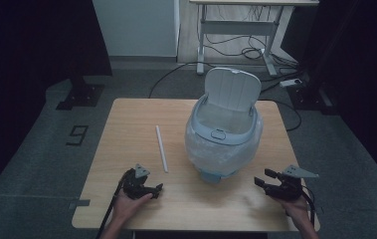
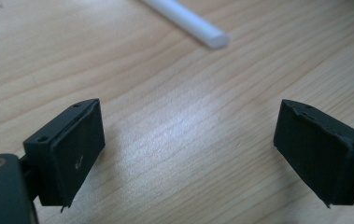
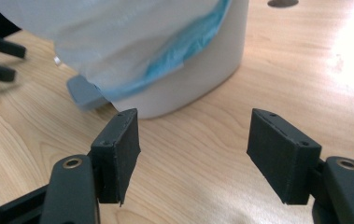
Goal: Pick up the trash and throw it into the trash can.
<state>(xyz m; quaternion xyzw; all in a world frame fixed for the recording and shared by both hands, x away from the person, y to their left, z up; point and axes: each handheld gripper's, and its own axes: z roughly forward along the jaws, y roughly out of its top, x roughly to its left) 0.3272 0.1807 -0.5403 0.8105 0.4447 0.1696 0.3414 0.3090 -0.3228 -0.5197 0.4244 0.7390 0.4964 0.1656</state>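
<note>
A light wooden square table (image 1: pixel 126 119) carries a pale grey-blue plastic pedal bin (image 1: pixel 224 130) lined with a thin translucent plastic bag, its hinged lid (image 1: pixel 233 88) standing upright at the back. No brand or label can be read on the bin or the lid; the only legible mark anywhere is a dark figure that looks like a "9" (image 1: pixel 78 134) on the grey floor to the left of the table. A thin white plastic rod (image 1: pixel 161 148) lies flat on the tabletop just left of the bin and apart from it, running from the table's middle toward the near edge. The left gripper (image 1: pixel 157 189), black and held in the person's left hand (image 1: pixel 126 204), rests low on the near left part of the table, close to the near end of the rod; in the left gripper view its jaws stand wide apart over bare wood with nothing between them, and the rod's rounded end (image 2: pixel 214 38) lies ahead of them, untouched. The right gripper (image 1: pixel 258 180), in the person's right hand (image 1: pixel 298 209), sits near the table's right front edge, pointing toward the bin's base. In the right gripper view its jaws are spread with only wood between them, the bin's lower wall (image 3: pixel 198 70) and the blue-tinted bag edge (image 3: pixel 174 60) just beyond.
</note>
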